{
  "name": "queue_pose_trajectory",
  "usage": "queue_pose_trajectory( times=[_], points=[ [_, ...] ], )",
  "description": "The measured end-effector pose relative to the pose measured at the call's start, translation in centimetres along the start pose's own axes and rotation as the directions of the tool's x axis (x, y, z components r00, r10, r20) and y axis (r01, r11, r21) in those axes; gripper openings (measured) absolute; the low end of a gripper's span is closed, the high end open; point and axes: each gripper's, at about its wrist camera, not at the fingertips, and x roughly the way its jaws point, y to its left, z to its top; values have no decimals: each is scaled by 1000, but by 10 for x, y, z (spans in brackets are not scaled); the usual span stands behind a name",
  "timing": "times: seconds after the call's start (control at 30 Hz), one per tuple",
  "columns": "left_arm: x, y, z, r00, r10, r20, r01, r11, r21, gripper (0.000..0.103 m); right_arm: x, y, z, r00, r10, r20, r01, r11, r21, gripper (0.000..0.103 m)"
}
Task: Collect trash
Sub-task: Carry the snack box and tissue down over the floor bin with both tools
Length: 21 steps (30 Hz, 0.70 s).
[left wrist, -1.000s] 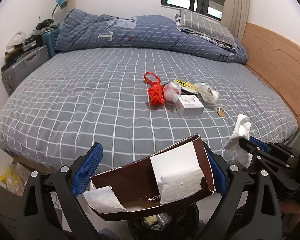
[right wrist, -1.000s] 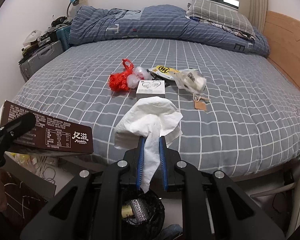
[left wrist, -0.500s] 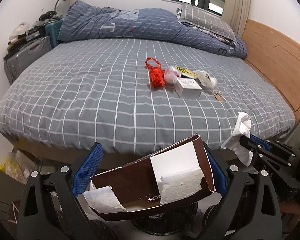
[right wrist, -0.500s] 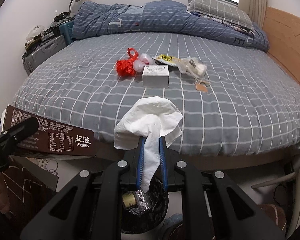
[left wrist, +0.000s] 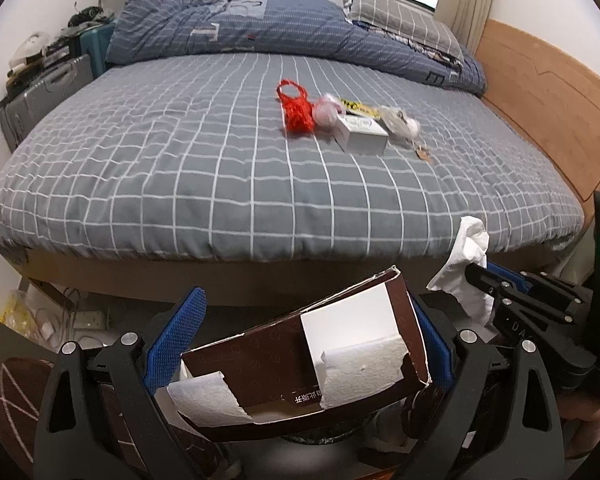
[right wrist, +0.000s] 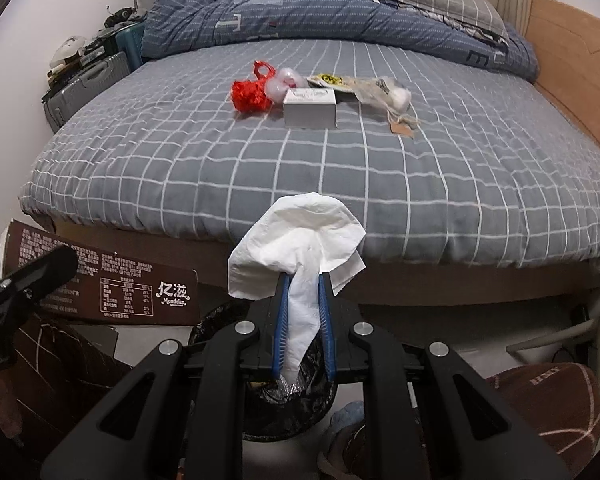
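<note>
Down by the foot of the bed (right wrist: pixel 380 184), the right hand-held gripper (right wrist: pixel 302 312) is clenching a white tissue (right wrist: pixel 296 240) above the black-lined bin (right wrist: pixel 288 396), while the left hand-held gripper (left wrist: pixel 300 344) is grasping a torn brown carton (left wrist: pixel 300 364) between its blue pads; a red net bag (right wrist: pixel 250 94), a white box (right wrist: pixel 310 108) and wrappers are lying together on the checked sheet

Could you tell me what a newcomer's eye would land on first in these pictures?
Probably the white tissue pinched in the right gripper, above a black-lined trash bin. Beside it, the left gripper clamps a torn brown carton. On the grey checked bed, a red net bag marks leftover litter.
</note>
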Motion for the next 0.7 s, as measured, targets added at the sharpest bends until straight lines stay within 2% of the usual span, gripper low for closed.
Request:
queue_pose_trajectory(
  times=[0.23,0.4,0.7],
  points=[
    [35,-6,-13,999,-7,-52,8,1000,6,92,30,-17,-16,997,-16,-80,19,999,36,14],
    [62,-16,-19,995,-7,-100,10,999,35,92,47,-28,-19,993,-52,-110,58,997,51,14],
    [96,-16,-23,990,12,-143,-8,1000,30,92,63,-30,-18,987,-82,-135,87,996,33,14]
  ],
)
